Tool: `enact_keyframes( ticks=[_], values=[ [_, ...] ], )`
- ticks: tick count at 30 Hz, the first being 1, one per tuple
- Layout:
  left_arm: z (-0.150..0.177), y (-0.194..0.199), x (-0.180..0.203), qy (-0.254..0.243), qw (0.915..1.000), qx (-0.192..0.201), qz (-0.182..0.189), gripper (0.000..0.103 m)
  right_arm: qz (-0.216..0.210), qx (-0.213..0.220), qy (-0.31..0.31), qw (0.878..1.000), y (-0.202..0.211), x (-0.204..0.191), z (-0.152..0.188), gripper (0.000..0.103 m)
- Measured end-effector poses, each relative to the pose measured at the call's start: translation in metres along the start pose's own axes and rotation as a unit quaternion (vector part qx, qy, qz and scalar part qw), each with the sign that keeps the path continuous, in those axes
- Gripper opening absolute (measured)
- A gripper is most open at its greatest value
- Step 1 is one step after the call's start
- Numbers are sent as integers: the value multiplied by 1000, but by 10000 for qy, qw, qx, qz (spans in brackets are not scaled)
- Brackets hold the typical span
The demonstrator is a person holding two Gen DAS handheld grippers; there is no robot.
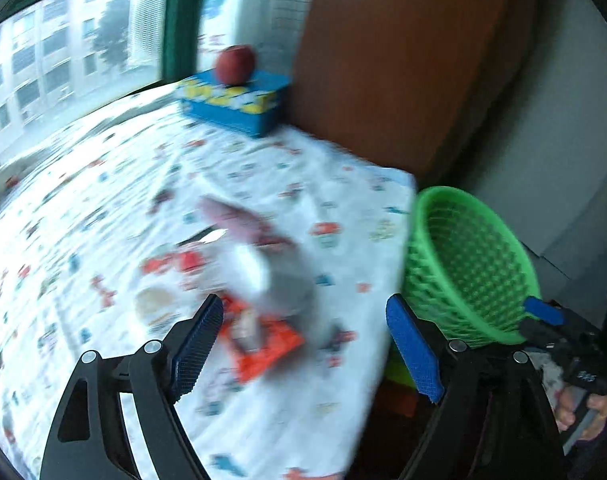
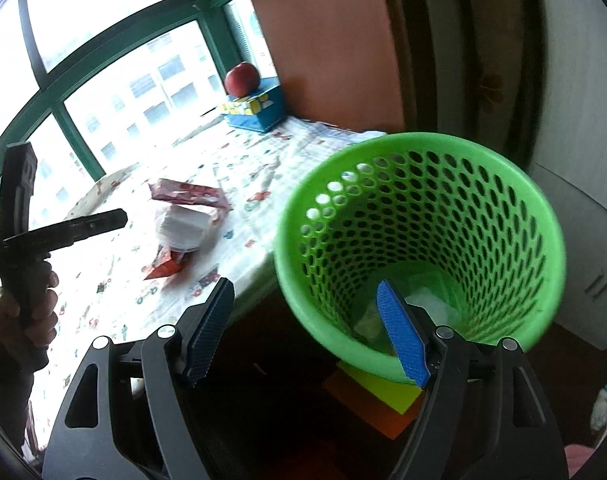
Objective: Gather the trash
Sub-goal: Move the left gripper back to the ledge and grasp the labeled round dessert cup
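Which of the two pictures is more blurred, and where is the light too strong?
Left wrist view: motion blur smears the wrappers and the tablecloth; the green basket is soft too. Right wrist view: much sharper, the basket holes are crisp, but the window is overexposed and washes out the cloth beside it. Both views bend straight lines.

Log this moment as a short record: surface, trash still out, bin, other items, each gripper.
surface: table with printed cloth
trash on table: dark red wrapper, stack of white tissues, orange-red wrapper, lying together
bin: green perforated basket held at the table edge, tilted, white scraps at its bottom
other items: red apple on blue box by the window
left gripper: open, above the trash pile
right gripper: jaws either side of the basket rim; grip unclear
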State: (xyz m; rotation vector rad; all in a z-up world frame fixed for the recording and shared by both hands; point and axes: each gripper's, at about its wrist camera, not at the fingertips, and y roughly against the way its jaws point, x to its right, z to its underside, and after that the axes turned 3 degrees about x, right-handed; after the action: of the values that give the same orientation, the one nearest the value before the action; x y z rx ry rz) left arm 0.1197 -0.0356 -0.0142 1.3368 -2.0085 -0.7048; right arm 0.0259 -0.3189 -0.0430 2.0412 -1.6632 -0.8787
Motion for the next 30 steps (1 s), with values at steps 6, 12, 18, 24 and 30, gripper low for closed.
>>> enact_keyframes(
  ticks=[6, 12, 18, 24, 30],
  values=[
    [16, -16, -56, 226, 9985, -205, -444, 83, -126, -73, 122, 9998, -9, -17, -3, 74],
    [26, -40, -86, 455, 9964, -463, -551, 83, -209, -178, 241, 9993, -20, -30, -5, 74],
    [28, -56, -93, 444, 9956, -595, -566, 83, -293, -261, 323, 9987, -30, -43, -7, 74],
    [28, -67, -102, 503, 9950, -623, -591, 83, -378, -369, 391, 9978, -39, -53, -6, 74],
    [26, -70, -106, 623, 9953, -574, -477, 69, -458, -445, 490, 9968, -47, -64, -5, 74]
  ],
)
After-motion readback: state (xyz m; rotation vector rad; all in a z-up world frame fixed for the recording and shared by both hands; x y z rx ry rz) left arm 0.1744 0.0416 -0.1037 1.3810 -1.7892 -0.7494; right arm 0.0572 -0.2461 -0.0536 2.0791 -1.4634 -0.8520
